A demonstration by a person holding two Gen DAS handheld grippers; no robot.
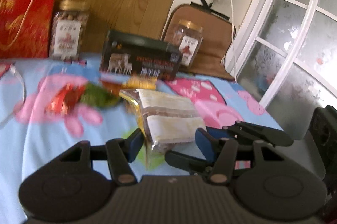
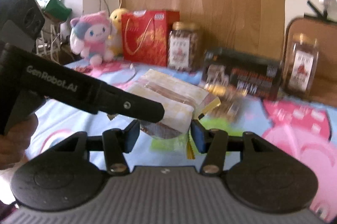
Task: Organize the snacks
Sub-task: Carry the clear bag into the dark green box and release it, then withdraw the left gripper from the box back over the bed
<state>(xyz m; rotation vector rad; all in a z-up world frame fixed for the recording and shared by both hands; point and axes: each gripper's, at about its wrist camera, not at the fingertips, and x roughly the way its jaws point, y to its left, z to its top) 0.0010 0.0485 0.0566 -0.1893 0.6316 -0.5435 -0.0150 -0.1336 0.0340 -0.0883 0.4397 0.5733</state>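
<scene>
left wrist view: snack pack (image 1: 168,116) pinched between both tools' (image 1: 169,139) pads.

Take the dark box (image 1: 140,55) on the bed cover (image 1: 42,150) as your landmark: you have one jar (image 1: 68,29) to its left, with the gift bag (image 1: 25,20) further left, and a second jar (image 1: 188,43) just behind its right end. In front of the box lies the clear snack pack (image 1: 168,118), and small wrapped snacks (image 1: 84,95) lie left of that pack. In the right wrist view, the plush toy (image 2: 94,39) sits left of the gift bag, well apart from the box.
</scene>
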